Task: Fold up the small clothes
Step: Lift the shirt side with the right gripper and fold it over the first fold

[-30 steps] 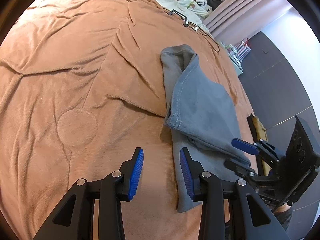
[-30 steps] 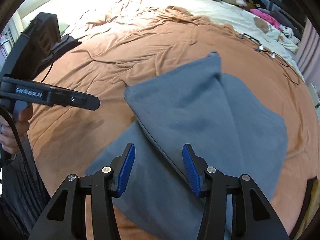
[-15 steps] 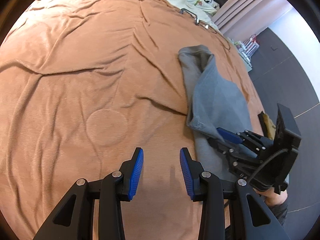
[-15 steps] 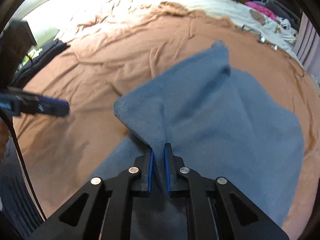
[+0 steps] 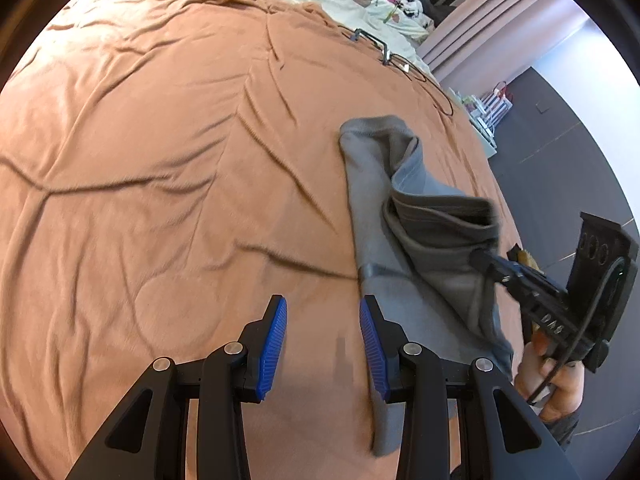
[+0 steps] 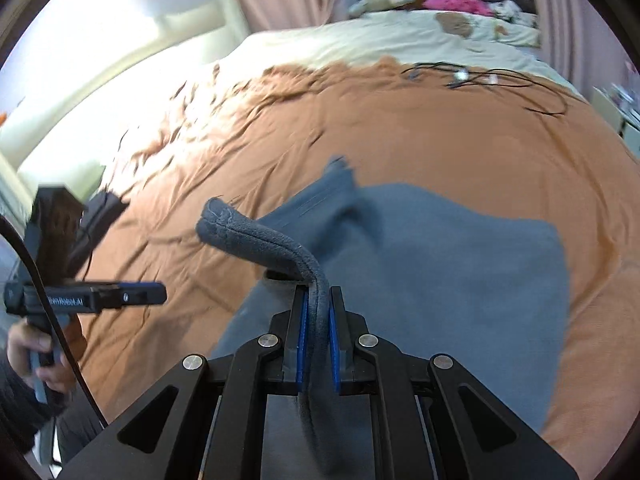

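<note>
The right gripper (image 6: 316, 344) is clamped on a seamed edge of the grey garment (image 6: 460, 280); its blue pads sit close together at the lower centre of the right wrist view with the thick hem pinched between them. From the jaws the hem arches up and to the left, ending in a rounded corner that hangs free above the orange blanket (image 6: 440, 128). The rest of the garment spreads flat to the right and toward the lower right of that frame.

The left gripper (image 5: 323, 344) has its jaws apart and holds nothing. In its own view they hover at the lower centre over bare blanket, with the garment's long left edge running just beside the right-hand finger and down past it. At the right of that view the right gripper (image 5: 486, 259) shows lifting a pleated fold off the lower layer.

The step in hand looks like a fold: one edge is raised to be carried across the piece. The next move probably calls for the clamped hem to travel over the flat part and be laid down square, while the free gripper may need to pin or catch the near edge so the lower layer does not drag.
</note>
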{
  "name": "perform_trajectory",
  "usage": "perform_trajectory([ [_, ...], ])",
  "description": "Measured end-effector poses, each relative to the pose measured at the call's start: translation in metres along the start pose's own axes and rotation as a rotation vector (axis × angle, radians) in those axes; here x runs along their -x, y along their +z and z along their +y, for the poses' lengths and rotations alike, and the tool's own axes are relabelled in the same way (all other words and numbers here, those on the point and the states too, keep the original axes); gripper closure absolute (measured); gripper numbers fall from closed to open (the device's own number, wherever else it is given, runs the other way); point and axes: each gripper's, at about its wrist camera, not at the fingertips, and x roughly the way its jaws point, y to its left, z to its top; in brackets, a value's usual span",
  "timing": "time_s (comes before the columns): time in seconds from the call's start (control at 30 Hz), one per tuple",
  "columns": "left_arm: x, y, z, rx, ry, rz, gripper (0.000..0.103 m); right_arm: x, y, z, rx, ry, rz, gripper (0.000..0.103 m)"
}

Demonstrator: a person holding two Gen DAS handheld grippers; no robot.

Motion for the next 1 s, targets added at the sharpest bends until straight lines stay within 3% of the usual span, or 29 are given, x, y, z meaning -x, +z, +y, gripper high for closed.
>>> perform_trajectory([
  [0.47, -0.036, 0.046, -0.042, -0.055, -0.005, 0.024, 0.064, 0.018, -0.003, -0.082, -0.216, -0.027, -0.091, 0.097],
  [0.67, -0.061, 0.060, -0.057, -0.101, 0.039, 0.044, 0.064, 0.002, 0.003, -0.109, -0.284, -0.084, -0.075, 0.098],
  [0.87, -0.082, 0.067, -0.058, -0.120, 0.084, 0.070, 0.064, -0.005, 0.001, -0.128, -0.362, -0.060, -0.051, 0.098],
  [1.0, -0.094, 0.074, -0.056, -0.111, 0.104, 0.083, 0.064, -0.021, -0.006, -0.155, -0.452, -0.019, 0.020, 0.097],
])
